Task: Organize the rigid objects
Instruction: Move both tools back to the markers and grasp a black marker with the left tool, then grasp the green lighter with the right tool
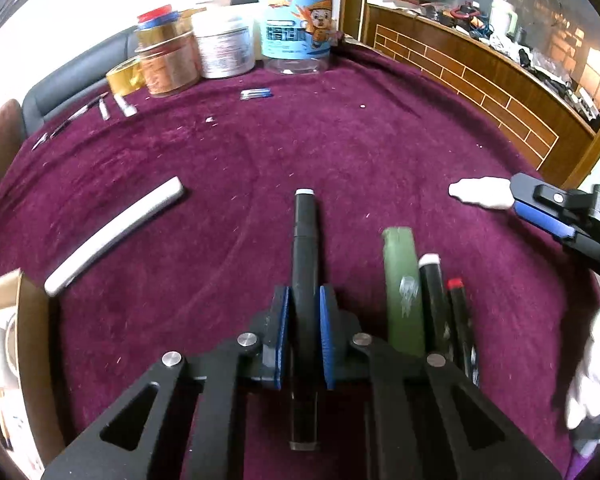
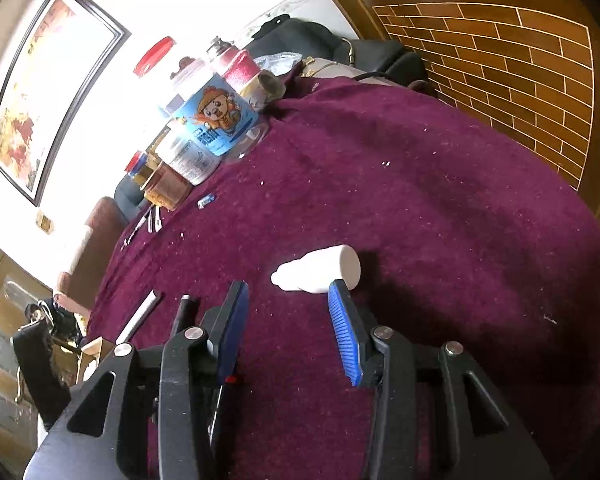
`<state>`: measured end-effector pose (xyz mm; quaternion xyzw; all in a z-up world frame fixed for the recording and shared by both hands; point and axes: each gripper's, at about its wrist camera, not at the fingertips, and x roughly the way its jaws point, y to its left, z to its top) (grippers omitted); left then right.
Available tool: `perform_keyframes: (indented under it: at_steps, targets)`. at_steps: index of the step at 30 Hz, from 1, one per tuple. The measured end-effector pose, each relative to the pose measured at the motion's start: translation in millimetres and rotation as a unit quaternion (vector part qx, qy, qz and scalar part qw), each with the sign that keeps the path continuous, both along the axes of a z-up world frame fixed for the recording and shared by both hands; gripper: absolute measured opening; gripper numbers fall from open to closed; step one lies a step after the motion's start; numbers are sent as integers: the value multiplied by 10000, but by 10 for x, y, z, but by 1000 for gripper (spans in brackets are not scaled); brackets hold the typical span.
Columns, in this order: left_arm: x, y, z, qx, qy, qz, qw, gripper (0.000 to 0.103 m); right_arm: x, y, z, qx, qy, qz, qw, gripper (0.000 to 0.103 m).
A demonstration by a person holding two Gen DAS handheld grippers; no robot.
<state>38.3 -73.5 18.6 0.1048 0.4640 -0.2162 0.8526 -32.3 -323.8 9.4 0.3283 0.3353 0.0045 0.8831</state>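
My left gripper (image 1: 305, 304) is shut on a black marker (image 1: 306, 240) with a white end, which lies along the purple cloth (image 1: 340, 152) and points away from me. To its right, side by side, lie a green flat stick (image 1: 404, 292), a second black marker (image 1: 432, 300) and a red-capped pen (image 1: 460, 320). A white bar (image 1: 112, 236) lies at the left. My right gripper (image 2: 288, 292) is open, and a small white bottle (image 2: 320, 270) lies on its side just beyond its fingertips. From the left wrist view, the right gripper (image 1: 540, 216) sits beside the bottle (image 1: 482, 192).
Several jars (image 1: 296, 20) and a tape roll (image 1: 124, 76) stand along the far edge of the cloth, with small tools (image 1: 100, 108) and a little blue item (image 1: 256, 93) in front. A cardboard box (image 1: 4, 320) is at the left edge. A wooden counter (image 1: 480, 80) stands at the right.
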Motion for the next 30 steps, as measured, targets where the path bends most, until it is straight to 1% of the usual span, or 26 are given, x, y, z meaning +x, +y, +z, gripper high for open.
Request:
perform_keyframes:
  at_steps: [3, 5, 8, 10, 11, 12, 13, 14, 16, 17, 18, 20, 22, 24, 27, 30]
  targets:
    - [-136, 264, 25, -182, 198, 96, 9996, 11, 10, 30, 1, -64, 14, 54, 10000, 39]
    - [-273, 444, 54, -232, 192, 194, 9994, 11, 6, 39, 2, -86, 8, 74, 9999, 39]
    - [-325, 558, 5, -336, 347, 301, 9984, 11, 20, 49, -8, -108, 33, 105, 9999, 39]
    - [-316, 552, 1, -364, 259, 330, 9985, 12, 24, 60, -15, -158, 55, 112, 9998, 39]
    - [-326, 531, 3, -355, 206, 353, 9985, 14, 24, 67, -17, -199, 63, 107, 9997, 39]
    - [-324, 496, -3, -357, 163, 329, 9987, 23, 23, 74, -18, -255, 71, 94, 9996, 39]
    - [-330, 452, -9, -349, 94, 272, 9990, 28, 23, 75, -19, -299, 74, 85, 9995, 39]
    - [-357, 382, -21, -288, -19, 201, 9994, 36, 26, 78, -20, -344, 77, 74, 9994, 39]
    - [-402, 292, -45, -8, -209, 110, 9997, 37, 34, 87, -23, -401, 85, 78, 9991, 39]
    - [-415, 286, -39, -16, -224, 68, 9997, 29, 39, 93, -28, -436, 99, 83, 9990, 39]
    - [-429, 315, -21, -144, -161, 43, 9998, 12, 46, 97, -33, -467, 116, 86, 9988, 39]
    - [-444, 421, 31, -438, 46, 89, 9990, 11, 53, 96, -44, -489, 128, 101, 9987, 39]
    - [-503, 528, 129, -618, 17, 143, 9980, 11, 61, 97, -48, -528, 126, 114, 9985, 39]
    - [-608, 664, 261, -890, -44, 179, 9959, 11, 61, 108, -47, -592, 118, 130, 9981, 39]
    - [-801, 928, 469, -1393, -129, 234, 9899, 11, 76, 141, -54, -725, 143, 168, 9971, 39]
    - [-1017, 1224, 640, -1914, -244, 341, 9806, 11, 88, 183, -69, -855, 189, 218, 9959, 39]
